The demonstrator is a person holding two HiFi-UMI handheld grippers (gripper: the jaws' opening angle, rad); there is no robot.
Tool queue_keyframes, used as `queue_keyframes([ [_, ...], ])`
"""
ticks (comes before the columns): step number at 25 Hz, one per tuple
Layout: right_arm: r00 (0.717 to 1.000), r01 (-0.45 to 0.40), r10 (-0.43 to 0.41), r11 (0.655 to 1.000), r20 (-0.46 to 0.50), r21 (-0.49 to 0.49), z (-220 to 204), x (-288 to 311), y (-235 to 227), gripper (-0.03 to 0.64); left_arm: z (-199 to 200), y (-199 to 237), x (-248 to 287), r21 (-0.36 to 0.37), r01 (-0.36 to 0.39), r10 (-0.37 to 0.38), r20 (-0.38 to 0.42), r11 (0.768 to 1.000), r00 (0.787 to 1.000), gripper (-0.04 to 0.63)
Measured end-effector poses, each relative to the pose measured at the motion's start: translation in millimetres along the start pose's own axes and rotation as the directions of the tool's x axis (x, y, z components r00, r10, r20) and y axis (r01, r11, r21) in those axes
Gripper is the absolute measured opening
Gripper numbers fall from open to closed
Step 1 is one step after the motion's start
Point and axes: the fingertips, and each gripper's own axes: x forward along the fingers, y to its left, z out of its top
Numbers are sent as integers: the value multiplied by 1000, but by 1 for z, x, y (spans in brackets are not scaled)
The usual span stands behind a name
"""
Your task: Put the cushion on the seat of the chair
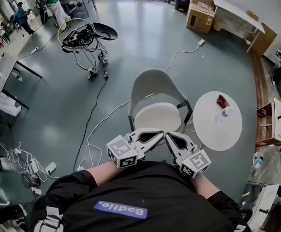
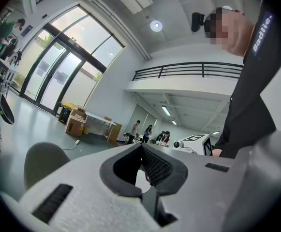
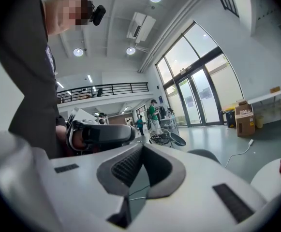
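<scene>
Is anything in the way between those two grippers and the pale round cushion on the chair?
Nothing visible does. The left gripper and right gripper, both shut and empty, sit just before the cushion, which lies on the seat of the chair.

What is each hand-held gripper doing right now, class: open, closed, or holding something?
Left grey hand-held gripper: closed, holding nothing.
Right grey hand-held gripper: closed, holding nothing.

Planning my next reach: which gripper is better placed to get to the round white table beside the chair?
Right, likely. The right gripper lies on the side of the round table; the left gripper would have to cross it. Both are shut and empty.
</scene>
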Motion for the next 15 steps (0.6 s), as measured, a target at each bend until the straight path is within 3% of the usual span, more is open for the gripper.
queue_keyframes([
  [15,1000,20,-21,1000,8,7,-4,-12,0,29,-2,-9,1,4,11,-11,1,1000,1000,15],
])
